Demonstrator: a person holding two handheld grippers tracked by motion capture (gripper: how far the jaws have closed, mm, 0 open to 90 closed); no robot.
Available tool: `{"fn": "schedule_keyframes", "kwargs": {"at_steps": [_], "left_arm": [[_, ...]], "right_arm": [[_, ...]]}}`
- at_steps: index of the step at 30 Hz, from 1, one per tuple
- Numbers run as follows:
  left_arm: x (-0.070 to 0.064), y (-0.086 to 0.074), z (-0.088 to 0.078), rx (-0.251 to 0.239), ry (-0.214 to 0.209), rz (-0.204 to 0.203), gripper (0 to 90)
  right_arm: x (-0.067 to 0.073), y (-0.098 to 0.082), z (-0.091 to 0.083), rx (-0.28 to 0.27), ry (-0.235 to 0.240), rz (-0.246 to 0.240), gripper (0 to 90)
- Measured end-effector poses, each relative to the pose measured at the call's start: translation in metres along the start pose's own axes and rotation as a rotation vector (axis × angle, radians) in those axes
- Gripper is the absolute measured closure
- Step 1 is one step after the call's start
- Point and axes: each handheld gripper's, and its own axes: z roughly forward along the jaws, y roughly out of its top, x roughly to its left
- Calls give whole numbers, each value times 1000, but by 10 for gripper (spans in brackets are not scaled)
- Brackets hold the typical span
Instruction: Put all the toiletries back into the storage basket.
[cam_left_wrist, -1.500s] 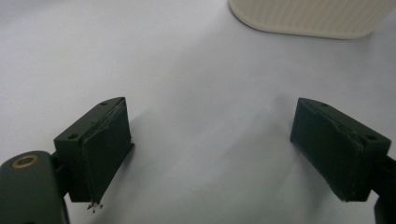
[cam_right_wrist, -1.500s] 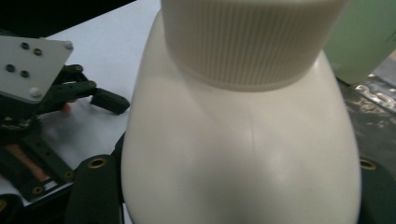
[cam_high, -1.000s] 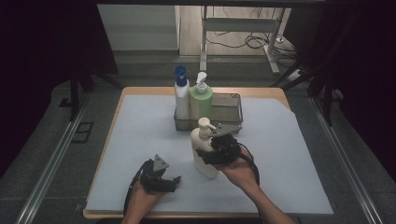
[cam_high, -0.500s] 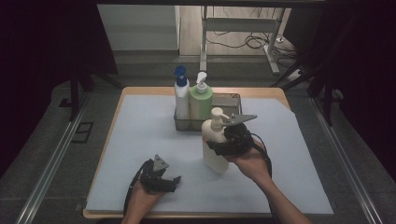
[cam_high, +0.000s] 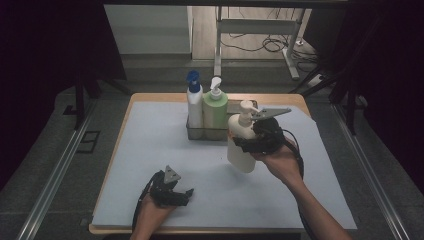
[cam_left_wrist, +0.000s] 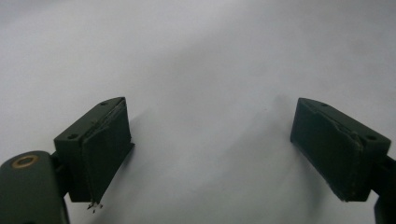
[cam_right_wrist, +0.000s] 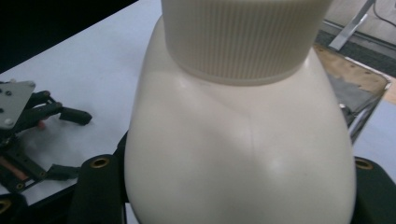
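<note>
The left gripper (cam_high: 172, 192) rests low on the white counter (cam_high: 150, 145), its jaws wide apart with nothing between them. Farther back, a wire basket (cam_high: 197, 134) holds a white bottle with a blue cap (cam_high: 194, 102) and a green pump bottle (cam_high: 215, 109). Just right of them, the right gripper (cam_high: 250, 142) has its jaws clamped on a cream pump bottle (cam_high: 241, 142), lifted off the counter and tilted. No writing can be read.
</note>
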Motion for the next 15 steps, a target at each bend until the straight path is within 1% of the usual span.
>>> {"fn": "schedule_keyframes", "kwargs": {"at_steps": [6,15], "left_arm": [[0,0,0,2,0,0,121],[0,0,0,1,0,-1,121]], "right_arm": [[-7,10,-5,-11,-20,14,368],[-18,23,-6,-22,-33,36,368]]}}
